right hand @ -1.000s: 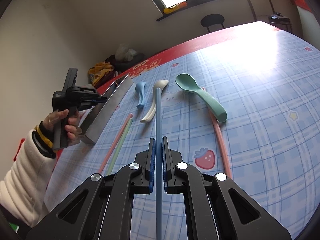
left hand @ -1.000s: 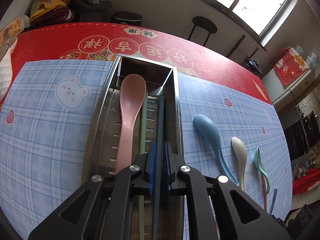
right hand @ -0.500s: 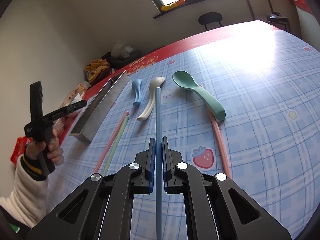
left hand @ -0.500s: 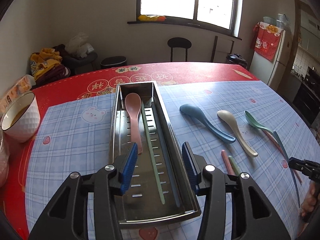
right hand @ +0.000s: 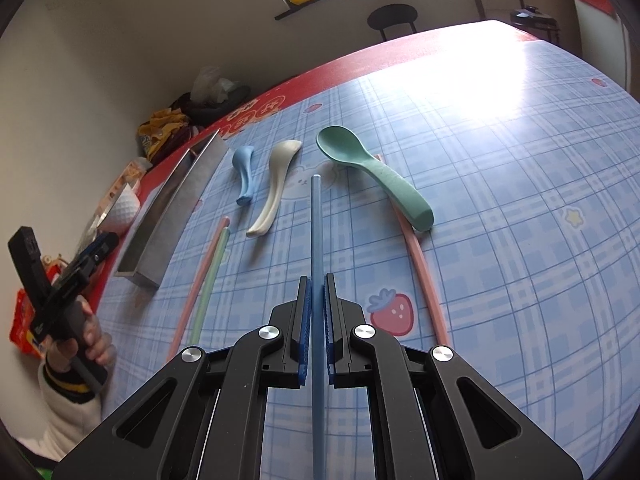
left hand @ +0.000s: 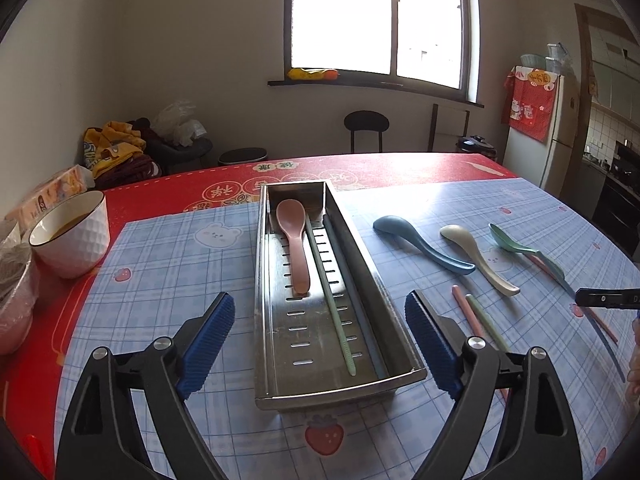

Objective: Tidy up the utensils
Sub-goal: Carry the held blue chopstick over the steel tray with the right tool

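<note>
A steel tray (left hand: pixel 276 320) holds a pink spoon (left hand: pixel 294 240), a green chopstick (left hand: pixel 330 304) and a darker chopstick (left hand: pixel 362 312) along its right wall. My left gripper (left hand: pixel 318 308) hovers back from the tray's near end, its jaws opening wide with nothing gripped. My right gripper (right hand: pixel 317 280) is shut on a blue chopstick (right hand: pixel 316 224) just above the mat. On the mat lie a blue spoon (right hand: pixel 244 172), a beige spoon (right hand: pixel 276 188), a green spoon (right hand: pixel 372 168), a pink and green chopstick pair (right hand: pixel 206 276) and another pink chopstick (right hand: pixel 424 268).
A white bowl (left hand: pixel 72 232) with liquid stands left of the tray, with a second bowl (left hand: pixel 12 300) and a snack box (left hand: pixel 52 196) at the table's left edge. A hand holds the left gripper (right hand: pixel 92 252) near the tray (right hand: pixel 176 208).
My left gripper was shut low over the tray; it has drawn back, levelled out and opened wide. The right gripper has stayed put, shut on the blue chopstick.
</note>
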